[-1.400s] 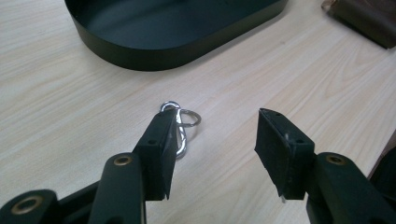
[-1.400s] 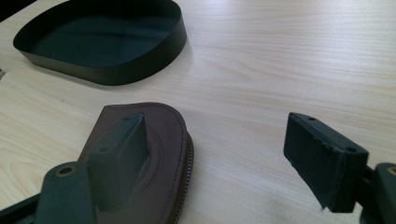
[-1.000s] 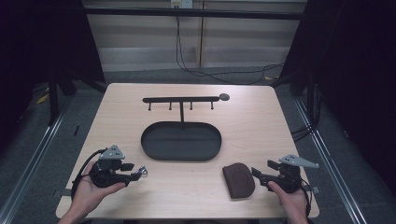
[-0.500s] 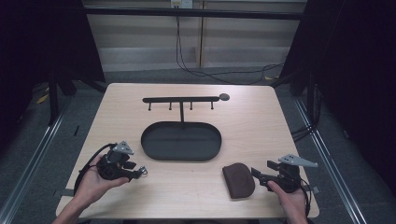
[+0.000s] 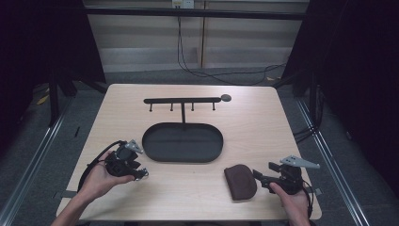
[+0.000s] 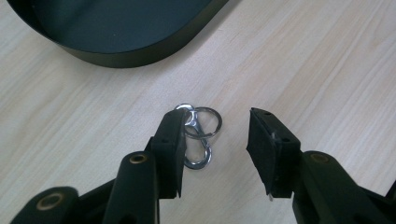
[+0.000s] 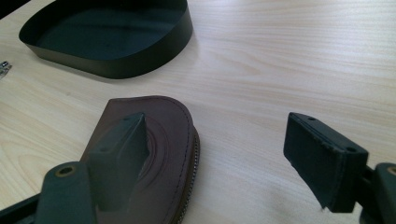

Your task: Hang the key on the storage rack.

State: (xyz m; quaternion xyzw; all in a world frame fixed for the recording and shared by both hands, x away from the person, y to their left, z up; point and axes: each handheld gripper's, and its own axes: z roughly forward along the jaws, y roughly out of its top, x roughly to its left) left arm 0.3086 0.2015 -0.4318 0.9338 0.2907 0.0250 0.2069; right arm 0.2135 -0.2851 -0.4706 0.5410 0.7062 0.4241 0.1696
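Note:
A silver snap clip with a key ring (image 6: pixel 200 135) lies flat on the wooden table between the jaws of my left gripper (image 6: pixel 217 114). The jaws stand apart; the left one covers the clip's edge and the right one is clear of it. In the high view the left gripper (image 5: pixel 140 172) is at the front left, just off the tray's end. A brown leather pouch (image 5: pixel 240 181) lies at the front right. My right gripper (image 5: pixel 259 178) is open beside it, one jaw hanging over the pouch (image 7: pixel 159 140), the other over bare wood.
A black oval tray (image 5: pixel 147 141) with a low wall sits mid-table, seen close in both gripper views (image 6: pixel 140 51) (image 7: pixel 144 56). Behind it stands a black rack with hooks (image 5: pixel 182 100). The table's front edge runs just below both hands.
My left hand has moved right and slightly forward, toward the tray's end, bringing its jaws over the clip. The right hand and the pouch have not moved.

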